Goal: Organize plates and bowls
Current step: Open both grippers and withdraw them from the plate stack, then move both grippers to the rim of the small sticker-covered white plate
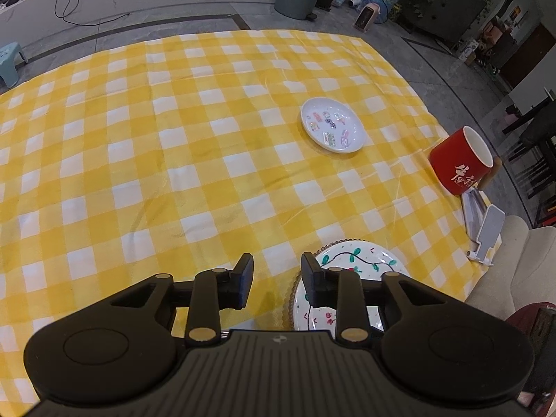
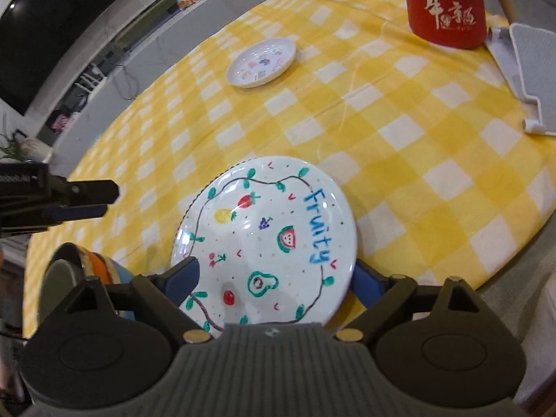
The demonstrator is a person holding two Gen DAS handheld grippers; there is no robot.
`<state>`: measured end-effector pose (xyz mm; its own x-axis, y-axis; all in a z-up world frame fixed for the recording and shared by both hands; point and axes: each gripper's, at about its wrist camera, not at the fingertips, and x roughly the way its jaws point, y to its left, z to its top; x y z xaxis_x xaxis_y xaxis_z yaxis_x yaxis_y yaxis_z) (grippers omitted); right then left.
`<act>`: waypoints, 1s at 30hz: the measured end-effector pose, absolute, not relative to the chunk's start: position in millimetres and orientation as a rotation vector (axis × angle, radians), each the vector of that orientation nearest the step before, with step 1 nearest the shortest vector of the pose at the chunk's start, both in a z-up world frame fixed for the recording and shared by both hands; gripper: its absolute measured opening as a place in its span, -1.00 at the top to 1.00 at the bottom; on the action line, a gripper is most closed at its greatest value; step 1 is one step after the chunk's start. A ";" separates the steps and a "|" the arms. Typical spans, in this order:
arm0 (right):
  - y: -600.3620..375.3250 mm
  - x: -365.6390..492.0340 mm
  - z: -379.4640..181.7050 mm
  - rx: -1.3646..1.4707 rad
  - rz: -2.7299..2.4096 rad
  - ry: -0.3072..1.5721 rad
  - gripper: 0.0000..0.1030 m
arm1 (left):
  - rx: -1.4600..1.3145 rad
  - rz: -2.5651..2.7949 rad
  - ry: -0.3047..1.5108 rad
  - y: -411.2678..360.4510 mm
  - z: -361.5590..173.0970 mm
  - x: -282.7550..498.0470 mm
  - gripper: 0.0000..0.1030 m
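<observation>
A white "Fruity" plate (image 2: 271, 239) painted with fruit lies on the yellow checked cloth. My right gripper (image 2: 274, 278) is open, its fingers on either side of the plate's near half. The same plate (image 1: 354, 260) shows in the left wrist view, resting on a bead-rimmed dish (image 1: 290, 299). My left gripper (image 1: 276, 278) is open and empty just left of it, and shows in the right wrist view (image 2: 100, 198). A small white plate (image 1: 332, 125) with coloured pictures lies farther out, also in the right wrist view (image 2: 262, 62). A striped bowl (image 2: 87, 267) sits by my right gripper's left finger.
A red mug (image 1: 460, 160) with white characters stands near the table's right edge, also in the right wrist view (image 2: 446, 10). A white phone stand (image 2: 531, 83) lies beside it. The cloth (image 1: 173, 139) covers the table; floor, a bin and furniture lie beyond.
</observation>
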<state>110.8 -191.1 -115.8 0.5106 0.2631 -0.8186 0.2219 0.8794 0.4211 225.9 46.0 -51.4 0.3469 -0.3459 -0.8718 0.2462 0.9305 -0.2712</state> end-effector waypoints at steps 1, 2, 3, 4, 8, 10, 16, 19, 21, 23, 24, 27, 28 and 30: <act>-188.2 110.9 -115.8 0.516 0.008 1.043 -0.81 | -0.099 -0.387 1.152 45.9 -50.2 225.4 0.32; -186.1 111.5 -116.2 0.510 -0.006 1.041 -0.83 | -0.099 -0.390 1.150 46.0 -49.3 224.8 0.32; -183.7 111.9 -116.3 0.501 -0.016 1.039 -0.84 | -0.099 -0.392 1.146 46.0 -48.3 224.3 0.32; -182.0 112.1 -116.7 0.496 -0.024 1.037 -0.86 | -0.100 -0.393 1.144 46.1 -47.6 224.0 0.31; -178.1 113.6 -117.3 0.489 -0.036 1.037 -0.92 | -0.104 -0.388 1.143 47.2 -46.7 224.3 0.30; -179.7 117.3 -115.3 0.466 -0.009 1.063 -0.92 | -0.107 -0.385 1.149 47.7 -46.8 224.2 0.30; -208.6 122.6 -75.8 0.316 0.059 0.940 -0.95 | -0.114 -0.357 1.130 47.2 -42.1 220.9 0.19; -239.3 135.5 -55.3 0.369 0.064 0.892 -0.95 | -0.129 -0.333 1.126 45.8 -42.1 221.7 0.16; -256.9 145.9 -43.5 0.393 0.052 0.866 -0.95 | -0.135 -0.311 1.125 43.7 -42.1 223.9 0.15; -270.5 158.9 -32.8 0.397 0.049 0.837 -0.95 | -0.145 -0.286 1.114 42.9 -41.7 226.3 0.12; -276.1 166.9 -28.5 0.396 0.054 0.829 -0.95 | -0.155 -0.273 1.108 42.8 -41.7 227.6 0.12; -285.1 194.6 -21.9 0.406 0.094 0.822 -0.95 | -0.201 -0.266 1.102 43.4 -43.3 232.7 0.12; -287.8 206.6 -22.3 0.414 0.121 0.832 -0.95 | -0.228 -0.270 1.109 43.6 -44.4 235.1 0.12; -289.9 228.0 -26.7 0.435 0.156 0.868 -0.94 | -0.256 -0.281 1.119 42.5 -44.9 239.5 0.12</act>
